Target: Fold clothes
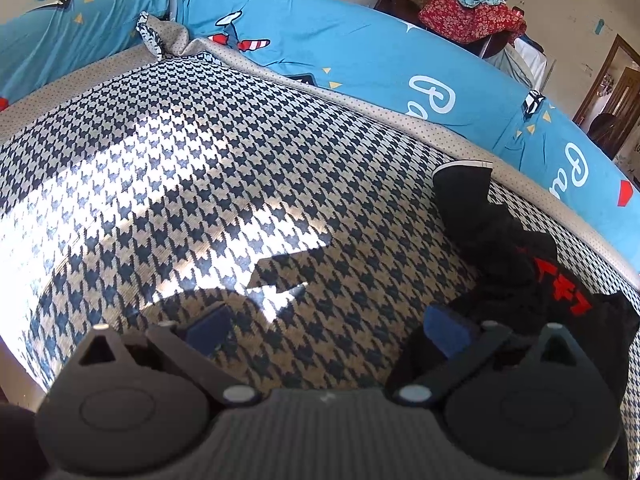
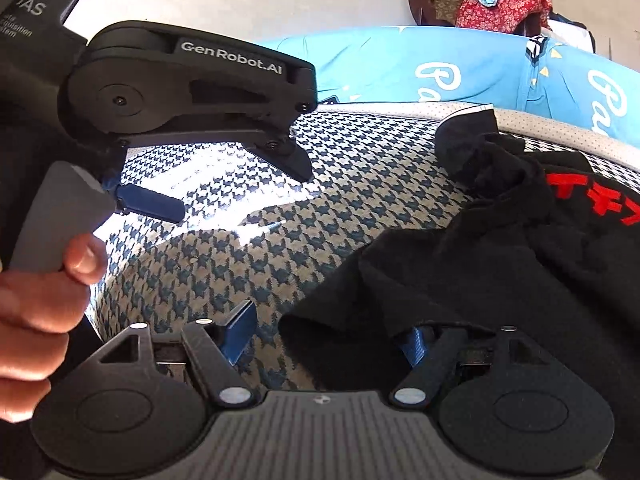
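Plainly, progress: the crumpled black cotton garment with red lettering (image 1: pixel 516 276) lay in a loose heap, with no flat panel or crease to be seen; by my judgement the folding had hardly begun, and spreading, smoothing and every fold were left.
Garment's place: on the bed's navy-and-cream houndstooth cover (image 1: pixel 208 168), near its far edge, just before the rolled sky-blue cartoon-print quilt (image 1: pixel 360 56).
Left gripper (image 1: pixel 320 330): jaws stood wide apart over bare cover, nothing between them; its right-hand blue pad sat close by the garment's edge, and contact could not be told.
Right gripper (image 2: pixel 332 338): jaws apart; a black flap draped over its right-hand finger (image 2: pixel 416 346) and hid most of the pad, yet nothing was pinched.
Left wrist view alone showed: the sunlit empty stretch of cover, the quilt's far corner, and a doorway at the right.
Right wrist view alone showed: the left gripper from the side, a hand (image 2: pixel 36 320) gripping its grey handle, and the flap over the finger.
Both views showed: a heap of red floral and pale cloths (image 2: pixel 500 4) behind the bed.
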